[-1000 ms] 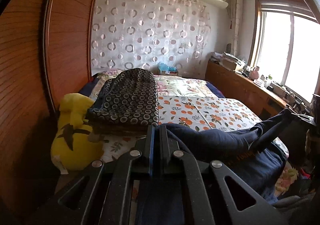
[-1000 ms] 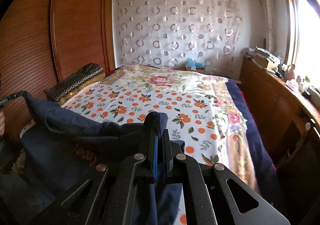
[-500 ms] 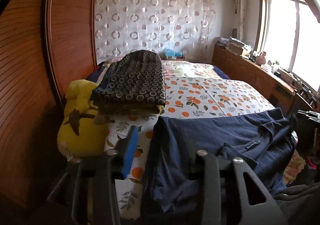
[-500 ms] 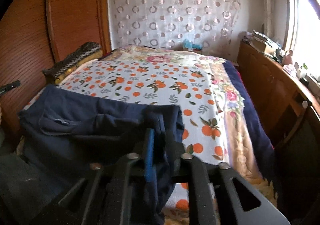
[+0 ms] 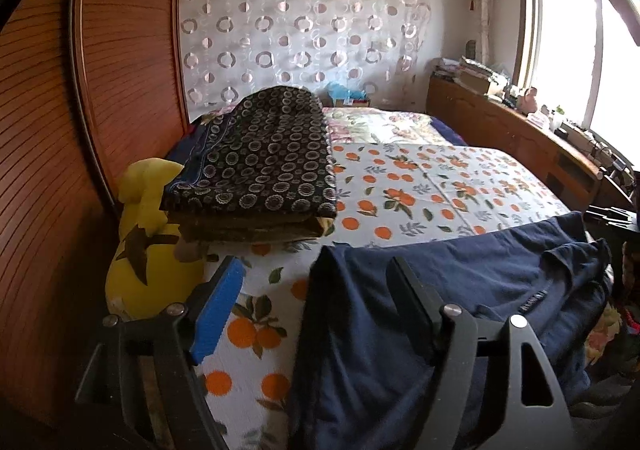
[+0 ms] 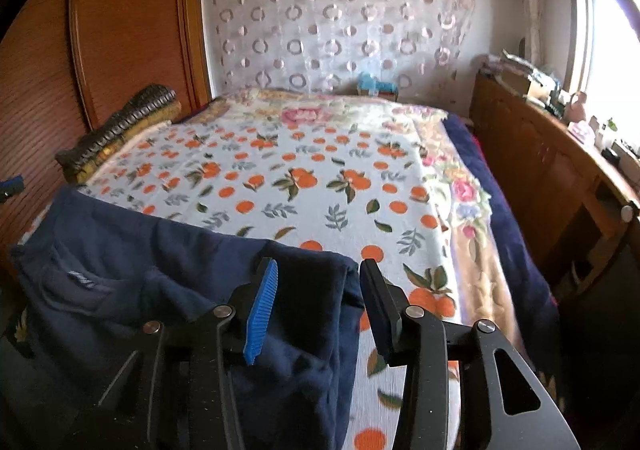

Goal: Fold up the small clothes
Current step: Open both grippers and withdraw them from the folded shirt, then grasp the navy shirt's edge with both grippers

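A navy blue garment (image 5: 460,290) with a small label lies spread across the near end of the bed (image 5: 420,185). In the left wrist view my left gripper (image 5: 314,264) is low over the garment's left edge. Its jaws are opening, the blue pad off to the left over the cover and the other finger over the cloth, and neither presses on it. In the right wrist view the same garment (image 6: 120,250) ends in a bunched corner between the fingers of my right gripper (image 6: 320,266). Those jaws are opening too, and the pads stand clear of the cloth.
A folded dark blanket with a ring pattern (image 5: 264,157) and a yellow plush toy (image 5: 148,250) sit along the bed's left side, against a wooden wardrobe (image 5: 120,69). A cluttered wooden counter (image 6: 540,153) runs under the window on the right. The orange-print cover (image 6: 300,169) stretches beyond the garment.
Both grippers were shut on the garment and held it up. They came down and forward, the garment settled flat on the bed's near end, and both sets of jaws spread apart.
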`<move>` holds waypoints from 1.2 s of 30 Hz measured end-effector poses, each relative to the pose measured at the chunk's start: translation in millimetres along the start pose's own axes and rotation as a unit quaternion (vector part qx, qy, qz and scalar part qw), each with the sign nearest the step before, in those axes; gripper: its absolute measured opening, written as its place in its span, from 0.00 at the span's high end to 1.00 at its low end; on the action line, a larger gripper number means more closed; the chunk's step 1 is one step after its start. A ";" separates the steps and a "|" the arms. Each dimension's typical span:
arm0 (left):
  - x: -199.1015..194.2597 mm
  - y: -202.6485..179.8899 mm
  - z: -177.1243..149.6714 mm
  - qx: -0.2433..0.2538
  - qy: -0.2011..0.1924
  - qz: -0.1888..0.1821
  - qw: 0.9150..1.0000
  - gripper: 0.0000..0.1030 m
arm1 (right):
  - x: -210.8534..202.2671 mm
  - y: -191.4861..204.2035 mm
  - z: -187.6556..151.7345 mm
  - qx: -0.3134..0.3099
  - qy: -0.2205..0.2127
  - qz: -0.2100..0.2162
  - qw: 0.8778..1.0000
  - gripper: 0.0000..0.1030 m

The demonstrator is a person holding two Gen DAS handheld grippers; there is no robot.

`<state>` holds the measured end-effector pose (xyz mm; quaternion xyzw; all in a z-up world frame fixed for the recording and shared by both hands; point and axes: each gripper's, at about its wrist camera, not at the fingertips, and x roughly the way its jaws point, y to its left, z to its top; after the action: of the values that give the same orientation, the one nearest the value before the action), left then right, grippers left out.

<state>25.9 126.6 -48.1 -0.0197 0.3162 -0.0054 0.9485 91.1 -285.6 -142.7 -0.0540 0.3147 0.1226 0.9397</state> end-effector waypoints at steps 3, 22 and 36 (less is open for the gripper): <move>16.2 3.1 3.8 0.004 0.011 0.003 1.000 0.27 | 22.1 -8.4 1.1 0.007 0.023 -0.003 1.000 0.57; 97.4 -9.3 4.8 0.047 0.120 -0.010 0.992 0.27 | 46.7 -21.1 1.9 0.028 0.052 0.025 0.998 0.55; 97.3 -6.8 -7.8 0.029 0.133 -0.033 0.990 0.27 | 51.1 -21.2 -1.4 0.028 0.051 0.021 0.998 0.55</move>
<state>99.1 117.3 -112.4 -0.0011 0.4388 -0.0482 0.8973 135.3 -296.3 -174.2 -0.0273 0.3663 0.1304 0.9209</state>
